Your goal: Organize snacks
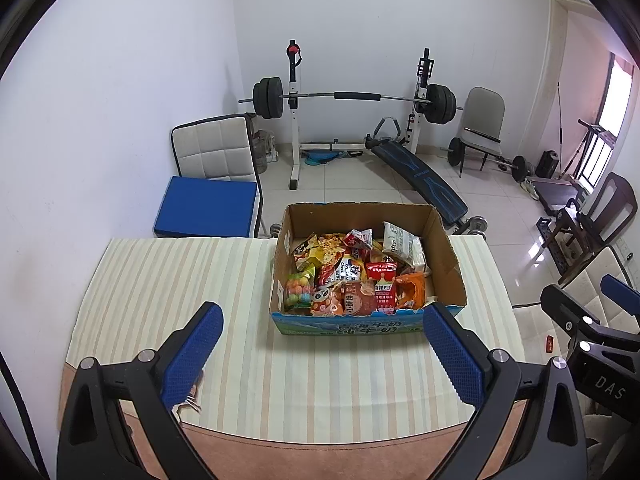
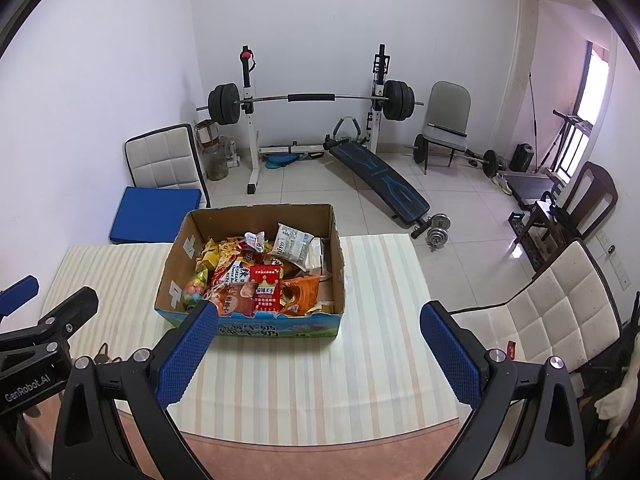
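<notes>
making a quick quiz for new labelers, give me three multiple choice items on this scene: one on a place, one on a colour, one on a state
1. Where are the snacks?
A. in the box
B. spread on the cloth
C. on the floor

2. What colour are the left fingers' pads?
A. red
B. blue
C. green

3. How are the left gripper and right gripper?
A. both open, empty
B. both shut on a packet
C. one holds the box

Key: A, the packets all lie inside the box on the cloth; B, both pads are blue; A, the fingers stand wide apart with nothing between.
</notes>
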Demonstrator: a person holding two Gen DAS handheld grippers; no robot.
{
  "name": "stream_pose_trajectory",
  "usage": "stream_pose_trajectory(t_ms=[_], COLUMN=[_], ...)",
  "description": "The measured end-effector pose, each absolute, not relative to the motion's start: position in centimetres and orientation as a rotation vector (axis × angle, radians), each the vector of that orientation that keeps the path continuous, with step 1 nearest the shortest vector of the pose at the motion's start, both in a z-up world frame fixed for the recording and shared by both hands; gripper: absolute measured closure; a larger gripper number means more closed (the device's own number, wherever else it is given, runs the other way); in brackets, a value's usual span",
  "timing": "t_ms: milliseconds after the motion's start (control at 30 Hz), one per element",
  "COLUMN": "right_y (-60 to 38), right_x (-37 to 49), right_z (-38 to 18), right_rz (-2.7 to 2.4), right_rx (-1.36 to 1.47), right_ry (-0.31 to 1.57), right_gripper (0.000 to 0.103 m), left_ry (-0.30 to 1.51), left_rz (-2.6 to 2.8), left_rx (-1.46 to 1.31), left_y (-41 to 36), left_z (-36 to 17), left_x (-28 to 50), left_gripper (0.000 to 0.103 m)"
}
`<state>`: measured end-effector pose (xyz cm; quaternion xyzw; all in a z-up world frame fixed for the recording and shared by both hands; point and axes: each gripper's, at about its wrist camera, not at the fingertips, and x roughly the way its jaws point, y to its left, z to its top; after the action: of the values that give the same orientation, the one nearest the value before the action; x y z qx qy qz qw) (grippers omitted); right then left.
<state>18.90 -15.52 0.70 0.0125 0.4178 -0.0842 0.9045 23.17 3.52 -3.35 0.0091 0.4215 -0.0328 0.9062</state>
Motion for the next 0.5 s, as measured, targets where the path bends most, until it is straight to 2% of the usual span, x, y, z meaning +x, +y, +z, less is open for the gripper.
stream_pose_trajectory(t_ms=[500], right_y=[-15.42], right_x=[18.85], right_z=[0.62], right_rz=[-0.178], right_rx=[0.02], right_ry=[0.863], right_gripper=[0.0], left_ry=[0.872], left_rz=[-0.071], left_rx=[0.019], left_y=[3.48], left_z=[-3.24], left_x=[23.1], left_gripper=[0.0])
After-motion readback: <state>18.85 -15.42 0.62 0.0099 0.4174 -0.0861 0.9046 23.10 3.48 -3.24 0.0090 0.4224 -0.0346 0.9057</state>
